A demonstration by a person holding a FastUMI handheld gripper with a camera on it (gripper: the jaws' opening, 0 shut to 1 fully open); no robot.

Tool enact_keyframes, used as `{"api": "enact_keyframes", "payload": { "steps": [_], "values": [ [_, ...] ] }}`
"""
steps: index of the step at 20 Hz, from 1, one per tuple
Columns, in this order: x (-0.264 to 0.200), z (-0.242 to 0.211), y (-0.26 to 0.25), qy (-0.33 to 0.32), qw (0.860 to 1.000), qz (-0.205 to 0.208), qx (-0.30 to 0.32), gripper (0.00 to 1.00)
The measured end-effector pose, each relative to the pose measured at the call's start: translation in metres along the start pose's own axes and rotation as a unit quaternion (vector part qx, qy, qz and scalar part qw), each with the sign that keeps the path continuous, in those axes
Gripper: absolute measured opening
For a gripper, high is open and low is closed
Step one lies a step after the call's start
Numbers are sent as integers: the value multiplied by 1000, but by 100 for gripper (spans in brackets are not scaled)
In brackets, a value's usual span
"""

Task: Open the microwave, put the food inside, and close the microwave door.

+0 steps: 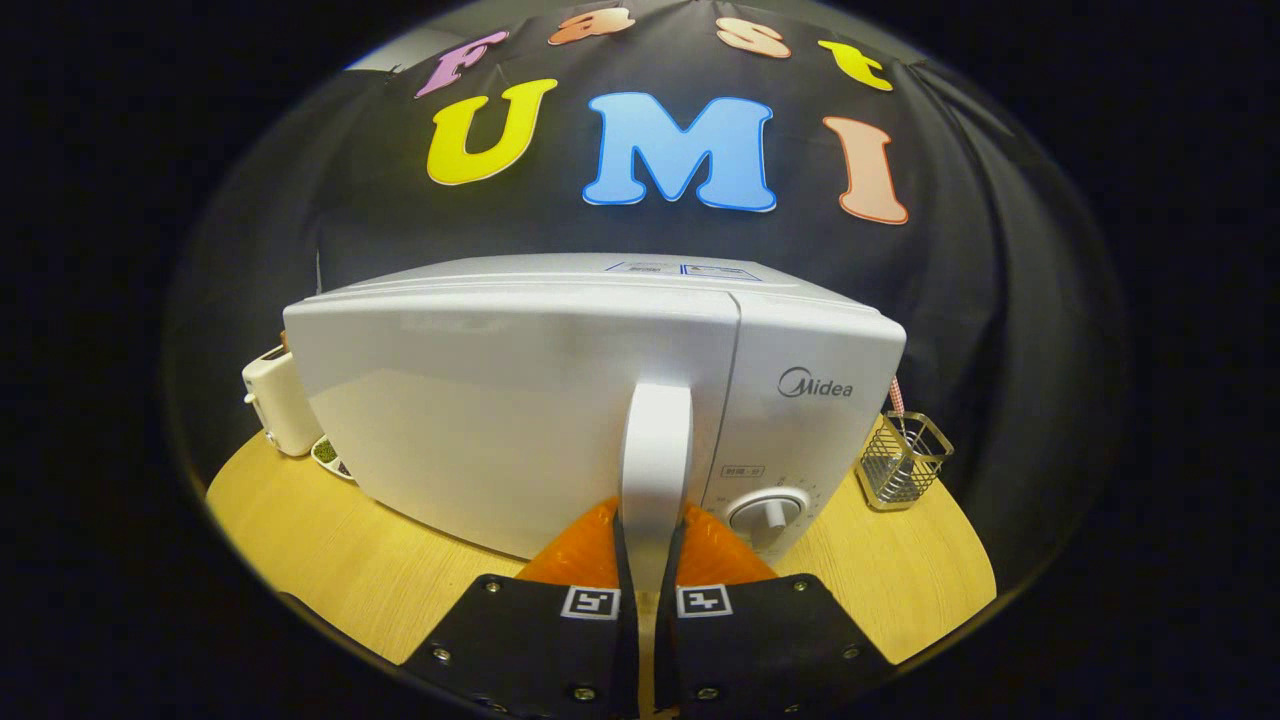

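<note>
Microwave (520,420) on wooden table (330,560), tongs (650,545) clamping door handle (656,450)

Toaster (278,405) left of microwave; wire basket (903,461) right; wooden table (330,560).

Glossy plastic microwave (520,400) (table (330,560) matt wood)

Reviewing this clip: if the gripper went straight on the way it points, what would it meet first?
The gripper is already shut on the microwave's door handle. Pushed straight on, it would likely press that handle against the white door right behind it; depth is hard to judge.
</note>
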State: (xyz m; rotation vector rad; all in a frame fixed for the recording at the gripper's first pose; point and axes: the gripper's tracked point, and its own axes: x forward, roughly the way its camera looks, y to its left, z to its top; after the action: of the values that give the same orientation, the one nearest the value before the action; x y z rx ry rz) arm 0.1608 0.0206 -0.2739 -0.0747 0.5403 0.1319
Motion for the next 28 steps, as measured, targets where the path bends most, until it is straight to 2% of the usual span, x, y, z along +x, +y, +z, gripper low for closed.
{"api": "enact_keyframes", "payload": {
  "steps": [7, 9, 17, 24, 28],
  "values": [
    [-11, -5, 4, 18, 1000, -7, -12, 7],
    [-28, -9, 9, 4, 999, -3, -41, 6],
    [-75, -33, 34, 45, 999, 5, 4, 6],
    [-119, -51, 69, 67, 997, 22, 26, 17],
    [-142, -53, 85, 66, 997, 28, 13, 21]
  ]
}}
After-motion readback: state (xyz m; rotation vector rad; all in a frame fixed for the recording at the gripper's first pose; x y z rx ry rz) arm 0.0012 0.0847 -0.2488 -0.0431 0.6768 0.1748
